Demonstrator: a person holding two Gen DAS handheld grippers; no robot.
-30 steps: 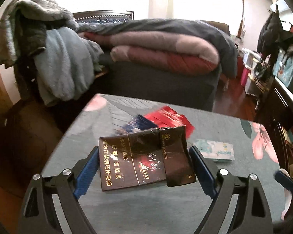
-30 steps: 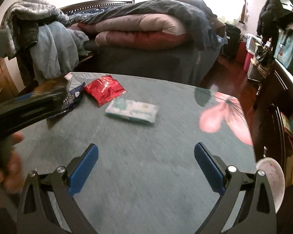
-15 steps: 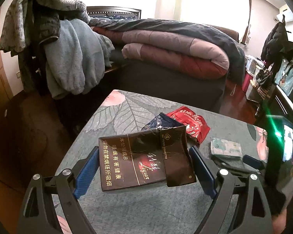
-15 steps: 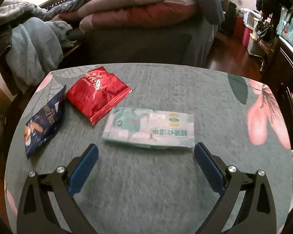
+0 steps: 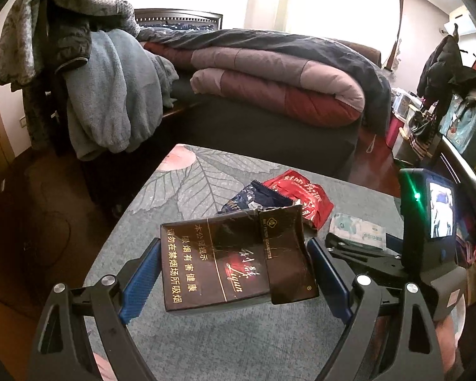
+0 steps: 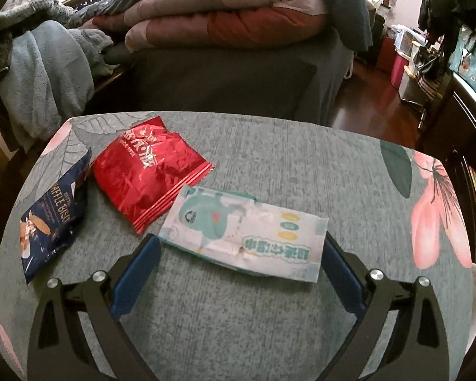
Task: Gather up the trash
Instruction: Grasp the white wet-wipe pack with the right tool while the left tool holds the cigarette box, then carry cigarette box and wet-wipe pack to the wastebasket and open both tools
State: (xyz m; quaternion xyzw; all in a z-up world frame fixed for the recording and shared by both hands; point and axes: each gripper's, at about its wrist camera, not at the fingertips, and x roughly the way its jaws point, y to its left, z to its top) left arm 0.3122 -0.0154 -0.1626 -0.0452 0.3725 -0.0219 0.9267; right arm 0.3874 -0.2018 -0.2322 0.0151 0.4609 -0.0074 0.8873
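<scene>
Left tool (image 5: 234, 270): clamped on a dark brown cardboard cigarette pack with gold lettering (image 5: 234, 260), one blue pad against each short end; the pack is carried above the tabletop, its torn lid flap hanging at the tool's right side.
Reason for hold: an end-to-end grip keeps the flattened pack from twisting (judged, since the broad face gives the pads nothing to bear on).
Right tool (image 6: 238, 273): jaws spread wide, gripping nothing, lowered close to the grey leaf-and-flower-printed tabletop (image 6: 238, 333).
Target of right tool: a flat white-and-teal soft plastic tissue packet (image 6: 247, 235), lying between the two blue pads; the right pad is just beside its short end, the left pad near its corner (contact cannot be confirmed).
Reason for placement: the pads straddle the packet lengthwise, so closing would likely pinch it end to end.
Remaining trash, ahead-left of right tool: a crinkled red foil snack bag (image 6: 149, 171), its corner touching or overlapping the packet; a dark blue plastic biscuit wrapper (image 6: 50, 219) further left, just beside the red bag.
Risk: the soft packet may buckle when squeezed; the red bag's corner may be dragged along.
Task status: one item held, three on the tabletop.
</scene>
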